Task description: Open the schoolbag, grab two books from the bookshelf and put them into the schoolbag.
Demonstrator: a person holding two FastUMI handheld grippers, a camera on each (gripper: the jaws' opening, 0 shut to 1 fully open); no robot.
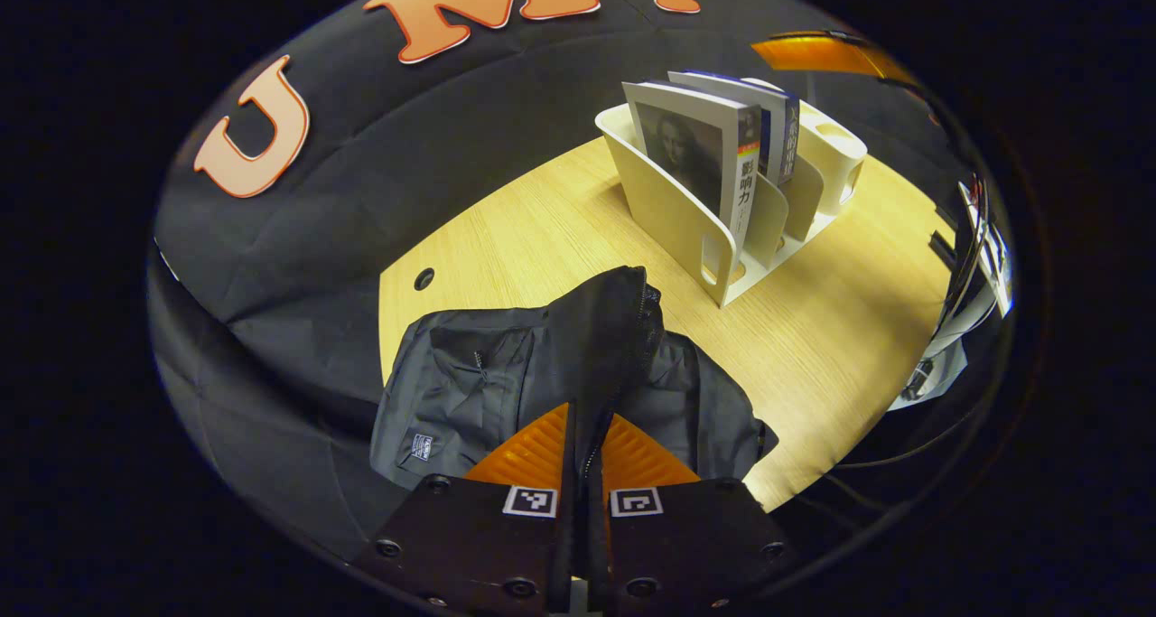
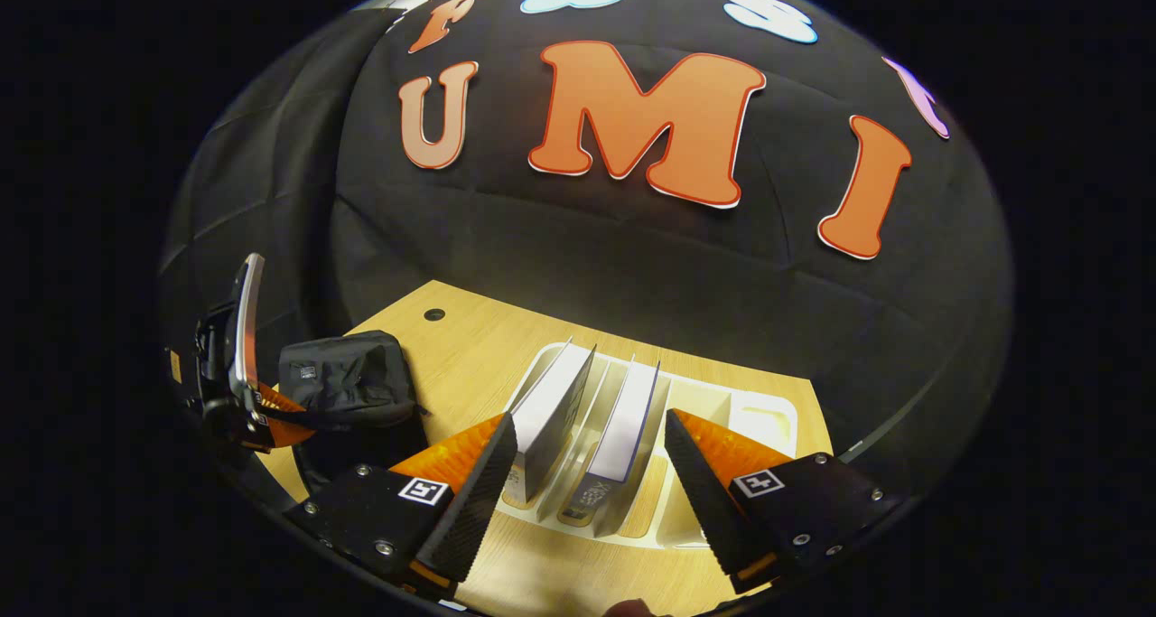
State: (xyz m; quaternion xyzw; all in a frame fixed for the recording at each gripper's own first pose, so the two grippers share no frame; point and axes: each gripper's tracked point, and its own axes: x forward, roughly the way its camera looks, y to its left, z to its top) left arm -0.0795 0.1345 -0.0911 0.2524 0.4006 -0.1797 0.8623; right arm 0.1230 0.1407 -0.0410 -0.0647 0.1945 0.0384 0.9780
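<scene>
The black schoolbag (image 1: 506, 382) lies on the wooden table (image 1: 840, 328). My left gripper (image 1: 585, 418) is shut on a raised fold of the bag along its zipper, lifting that edge up. Behind it stands the cream bookshelf (image 1: 686, 210) with two upright books: one with a portrait cover (image 1: 691, 152) in the front slot, another (image 1: 777, 120) one slot back. In the right gripper view my right gripper (image 2: 587, 432) hangs open above the bookshelf (image 2: 768, 414), its fingers either side of the two books (image 2: 551, 414) (image 2: 628, 418). The schoolbag (image 2: 348, 378) and left gripper (image 2: 271, 418) sit far left.
A round cable hole (image 1: 424, 279) pierces the table near its back edge. The booth's black cloth wall (image 1: 406, 174) closes in behind the table. Bare wood lies between bag and shelf. Cables and equipment (image 1: 957, 328) hang at the table's right edge.
</scene>
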